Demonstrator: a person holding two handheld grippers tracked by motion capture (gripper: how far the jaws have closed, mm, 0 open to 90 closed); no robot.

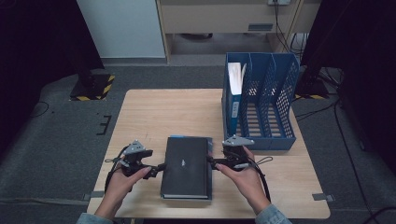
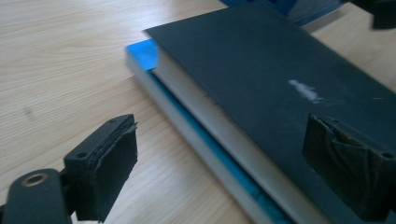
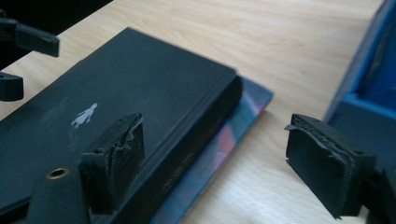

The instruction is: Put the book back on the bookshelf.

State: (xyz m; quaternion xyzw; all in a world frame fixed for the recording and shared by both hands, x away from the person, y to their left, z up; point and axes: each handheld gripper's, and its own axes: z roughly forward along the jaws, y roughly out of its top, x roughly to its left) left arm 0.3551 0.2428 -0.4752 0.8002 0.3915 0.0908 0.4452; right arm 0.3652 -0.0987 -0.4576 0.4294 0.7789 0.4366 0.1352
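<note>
Wooden table (image 1: 154, 112), pale and bare at the far left. Blue file rack (image 1: 261, 100) upright at the far right corner, three slots, a blue folder (image 1: 235, 93) in the leftmost. Black book (image 1: 186, 167) flat at the near middle, stacked on a thinner blue book (image 2: 142, 53) that peeks out at the far edge and along both long sides. Left gripper (image 1: 159, 169) against the stack's left edge, right gripper (image 1: 213, 163) against its right edge, one hand behind each.

Best handled, by the look of it, as a two-sided pinch: both jaw pairs slid in level with the table, bites matched in depth, then a slow even lift to keep the stack from tipping or the lower book from slipping out.

In the left gripper view, jaws apart, one pad low over the bare table, the other over the black cover, the stacked edges running between them. In the right gripper view, jaws likewise apart, one pad on or just over the black cover near its spine, the other out over the table beside the rack. Nothing clamped yet on either side.
</note>
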